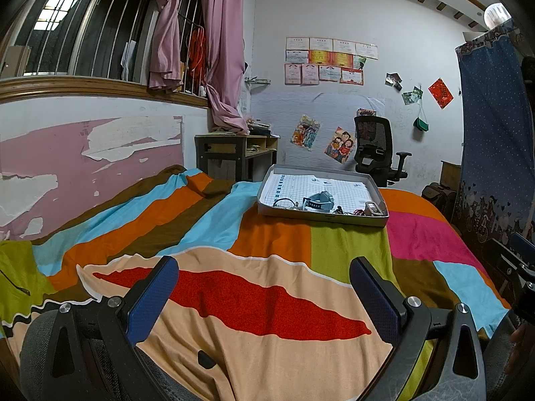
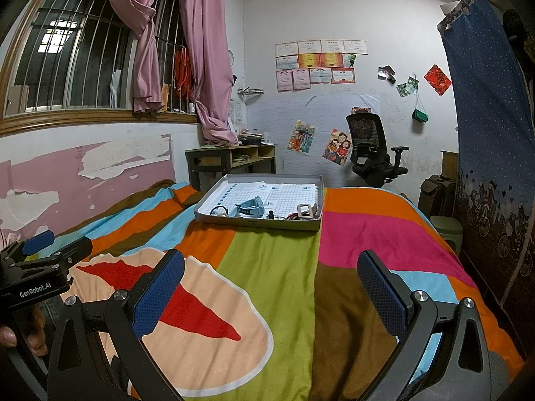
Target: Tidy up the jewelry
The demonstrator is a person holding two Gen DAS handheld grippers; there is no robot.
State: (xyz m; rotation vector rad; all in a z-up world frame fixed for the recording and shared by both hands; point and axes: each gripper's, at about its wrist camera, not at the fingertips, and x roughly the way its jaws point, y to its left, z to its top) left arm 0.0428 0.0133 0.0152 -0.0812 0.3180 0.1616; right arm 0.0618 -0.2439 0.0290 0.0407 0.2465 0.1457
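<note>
A shallow grey tray (image 1: 351, 219) (image 2: 234, 219) lined with grid paper lies on the far half of the bed. Along its near side lie a pale blue watch (image 1: 319, 201) (image 2: 249, 208), a white buckle-like piece (image 1: 371, 208) (image 2: 306, 210) and several small dark and red trinkets. My left gripper (image 1: 262, 262) is open and empty, low over the near bedspread, well short of the tray. My right gripper (image 2: 271, 257) is open and empty too, also far from the tray. The left gripper's body (image 2: 40, 260) shows at the left edge of the right wrist view.
The bed wears a striped multicolour cover (image 1: 267, 300) (image 2: 267, 284). A peeling pink wall runs along its left side. Beyond the bed stand a wooden desk (image 1: 234, 150) and a black office chair (image 1: 378, 153). A blue curtain (image 2: 491, 117) hangs at the right.
</note>
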